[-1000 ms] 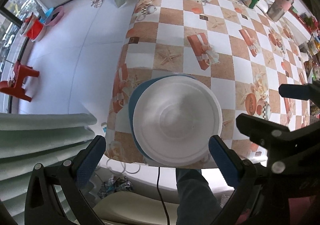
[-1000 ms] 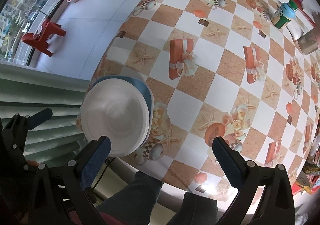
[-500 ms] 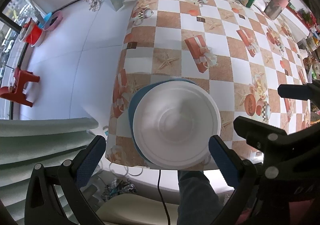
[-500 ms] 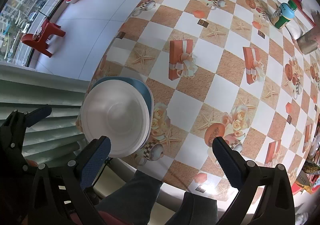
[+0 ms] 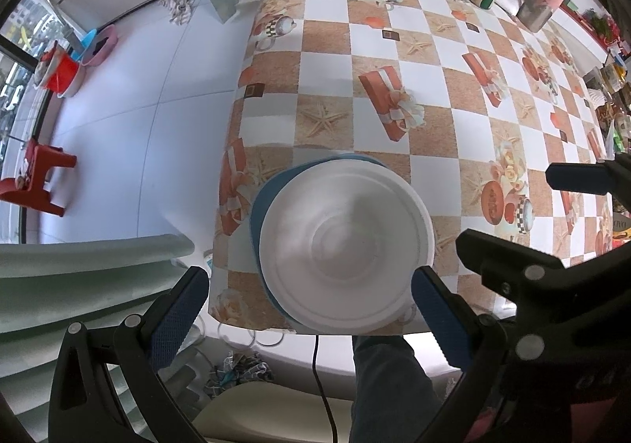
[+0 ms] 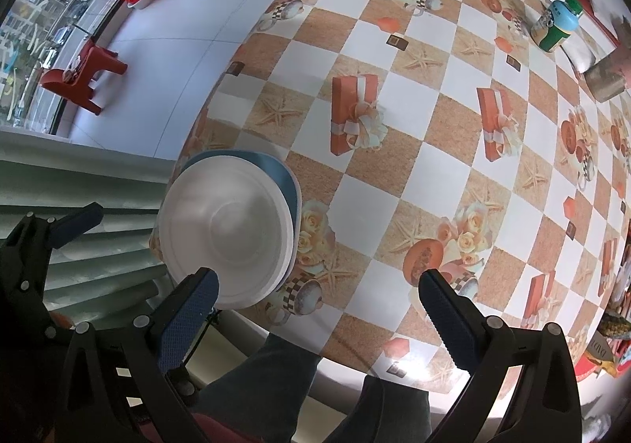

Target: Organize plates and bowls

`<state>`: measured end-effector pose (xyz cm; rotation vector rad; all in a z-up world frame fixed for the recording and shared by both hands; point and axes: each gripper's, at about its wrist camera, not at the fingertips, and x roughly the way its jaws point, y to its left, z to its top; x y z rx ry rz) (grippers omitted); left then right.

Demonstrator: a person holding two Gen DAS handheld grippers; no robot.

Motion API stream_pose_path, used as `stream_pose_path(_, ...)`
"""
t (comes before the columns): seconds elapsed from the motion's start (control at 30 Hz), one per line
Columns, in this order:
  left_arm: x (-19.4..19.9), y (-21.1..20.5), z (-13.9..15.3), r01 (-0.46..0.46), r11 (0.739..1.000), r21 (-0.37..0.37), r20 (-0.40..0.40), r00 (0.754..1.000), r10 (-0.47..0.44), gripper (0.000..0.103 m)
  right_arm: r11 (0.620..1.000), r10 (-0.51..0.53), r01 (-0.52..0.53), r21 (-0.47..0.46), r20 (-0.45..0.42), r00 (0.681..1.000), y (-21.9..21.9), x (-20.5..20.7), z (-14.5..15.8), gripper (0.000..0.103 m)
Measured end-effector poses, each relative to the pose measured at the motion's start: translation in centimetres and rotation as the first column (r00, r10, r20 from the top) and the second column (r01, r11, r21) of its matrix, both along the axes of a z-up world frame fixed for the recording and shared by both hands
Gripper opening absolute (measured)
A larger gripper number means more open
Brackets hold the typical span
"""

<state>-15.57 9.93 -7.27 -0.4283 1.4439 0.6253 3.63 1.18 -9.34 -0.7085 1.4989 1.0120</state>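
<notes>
left tongs (image 5: 309, 309) wide open, empty | right tongs (image 6: 317, 305) wide open, empty | one white bowl (image 5: 347, 246) atop one blue plate (image 5: 258, 206)

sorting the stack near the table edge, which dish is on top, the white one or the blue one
The white bowl is on top, sitting upside down with its base ring showing. The blue plate lies beneath it, only a crescent of its rim peeking out on one side.

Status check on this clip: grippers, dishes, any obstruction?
Left gripper open, empty. Right gripper open, empty. White bowl upside down on blue plate, near table edge. Nothing blocking the stack.
</notes>
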Motion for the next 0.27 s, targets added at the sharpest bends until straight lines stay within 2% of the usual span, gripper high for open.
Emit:
stream_pose_path(0.13,-0.1,0.5,-0.1,0.002,1.000,0.006,-0.005,1.000,-0.002,0.103,1.000,-0.002,0.002,0.003,-0.002,1.000,0.2,-0.1,-0.1,0.102)
stream_pose_path(0.27,-0.3,0.7,0.9,0.004,0.997,0.074,0.060,0.998,-0.008,0.103,1.000,-0.003,0.003,0.006,-0.011,1.000,0.5,-0.1,-0.2,0.102)
